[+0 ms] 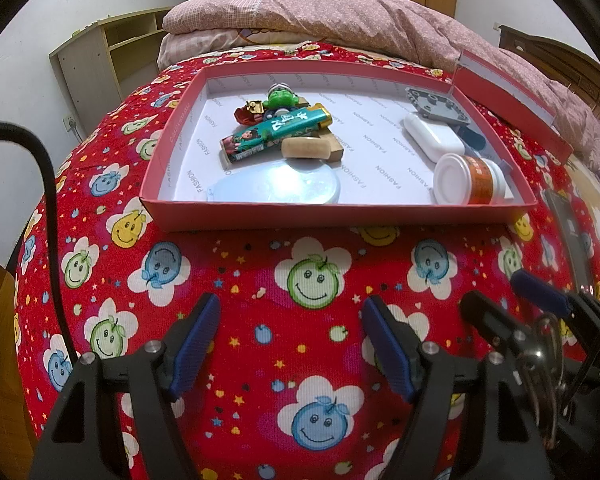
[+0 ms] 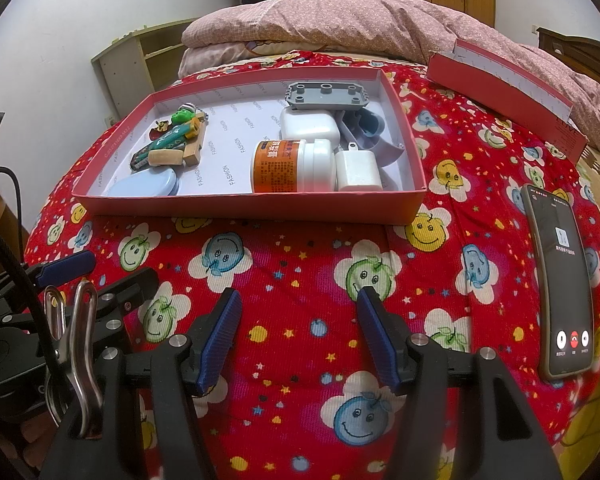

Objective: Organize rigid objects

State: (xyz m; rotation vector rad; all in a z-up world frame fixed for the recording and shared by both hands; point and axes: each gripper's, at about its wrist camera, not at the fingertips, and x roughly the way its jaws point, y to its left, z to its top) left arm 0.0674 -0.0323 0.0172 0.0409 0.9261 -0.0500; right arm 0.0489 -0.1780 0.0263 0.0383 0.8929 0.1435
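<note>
Both the left gripper [image 1: 290, 346] and right gripper [image 2: 298, 336] hover with jaws spread and empty, the red tray [image 1: 340, 211] of objects lying far ahead on the bed [image 1: 260, 280] — only the right view shows a phone [image 2: 560, 280] at right.

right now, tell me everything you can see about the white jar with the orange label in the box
The white jar is a squat plastic-looking bottle with a wide white screw cap and an orange label bearing printed text. It lies on its side in the red box, near the front wall at the box's right end, cap on. Its cap end rests against a white adapter block, and a white case sits just behind it.
</note>
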